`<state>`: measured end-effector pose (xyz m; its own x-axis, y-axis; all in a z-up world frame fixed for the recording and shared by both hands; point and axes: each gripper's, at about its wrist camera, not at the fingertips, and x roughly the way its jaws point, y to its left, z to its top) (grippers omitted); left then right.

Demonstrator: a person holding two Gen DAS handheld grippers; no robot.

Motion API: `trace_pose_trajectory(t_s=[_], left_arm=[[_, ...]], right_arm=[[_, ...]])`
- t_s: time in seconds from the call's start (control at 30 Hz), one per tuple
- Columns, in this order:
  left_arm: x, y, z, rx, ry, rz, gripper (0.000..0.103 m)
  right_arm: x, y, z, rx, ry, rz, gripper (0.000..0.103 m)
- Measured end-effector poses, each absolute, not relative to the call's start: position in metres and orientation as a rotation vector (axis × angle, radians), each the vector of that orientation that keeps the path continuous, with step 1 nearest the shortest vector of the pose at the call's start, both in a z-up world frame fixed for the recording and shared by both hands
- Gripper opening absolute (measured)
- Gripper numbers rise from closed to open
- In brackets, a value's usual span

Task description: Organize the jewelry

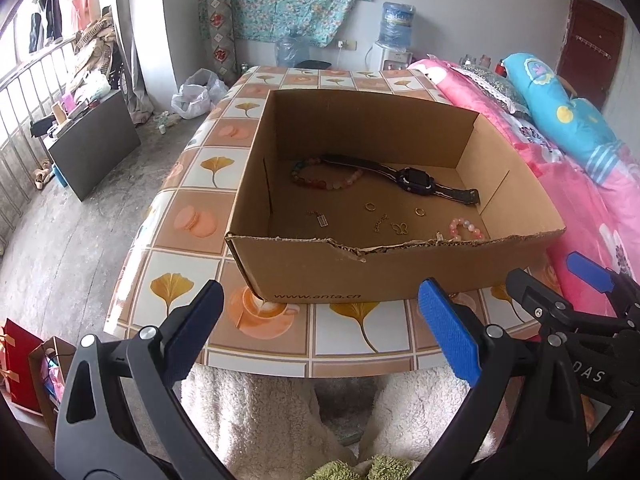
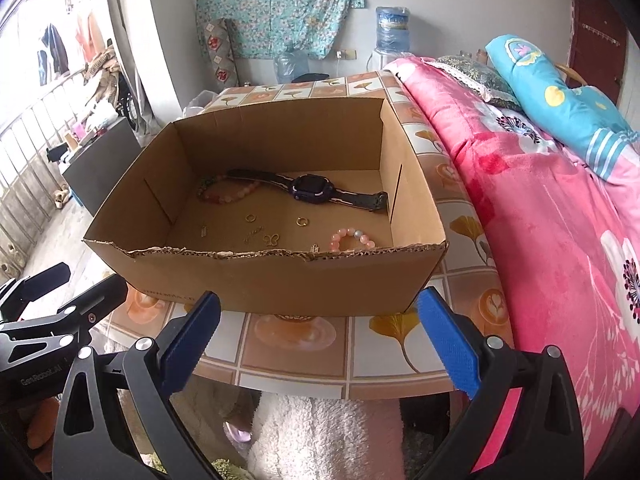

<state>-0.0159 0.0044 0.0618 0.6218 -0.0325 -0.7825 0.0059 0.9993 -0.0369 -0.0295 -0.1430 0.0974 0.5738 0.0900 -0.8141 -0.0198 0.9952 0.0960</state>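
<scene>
Both grippers held low at the near edge of the bench [image 1: 360, 332], side by side, neither touching anything. Left gripper [image 1: 320, 332]: fingers spread wide, nothing between the blue pads. Right gripper [image 2: 320, 336]: fingers likewise spread wide and empty; its tips also show at the right margin of the left wrist view. Bench covered in a tiled cloth printed with ginkgo leaves, macarons and coffee cups. On it sits an open cardboard box [image 1: 320, 272], near wall torn and ragged along the top edge. All the jewelry lies loose on the box floor. Toward the back: a dark watch [image 1: 414, 180], strap stretched flat, running from back left to the right wall. Its left strap end overlaps or lies just against a multicoloured bead bracelet [image 1: 324, 178]; cannot tell which. Toward the front: two small gold rings [image 1: 370, 206] apart from each other, a butterfly-shaped charm [image 2: 271, 239], a short bit of chain beside it, and a small rectangular pendant [image 1: 321, 220] further left. In the near right corner a pink bead bracelet [image 2: 352, 239], partly hidden behind the torn wall, with another small charm just to its left. A bed with a pink floral blanket [image 2: 540, 220] butts against the right side of the bench.
</scene>
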Motion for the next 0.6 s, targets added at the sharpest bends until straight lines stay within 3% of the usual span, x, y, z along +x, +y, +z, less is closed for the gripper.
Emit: trace_pose_trajectory(t_s=[0.6], left_arm=[[-0.0106,-0.0015,0.0585,0.005,0.932,0.000,0.094]], right_arm=[[-0.0291,-0.1439,0.0992,0.074,0.960,0.066,0.096]])
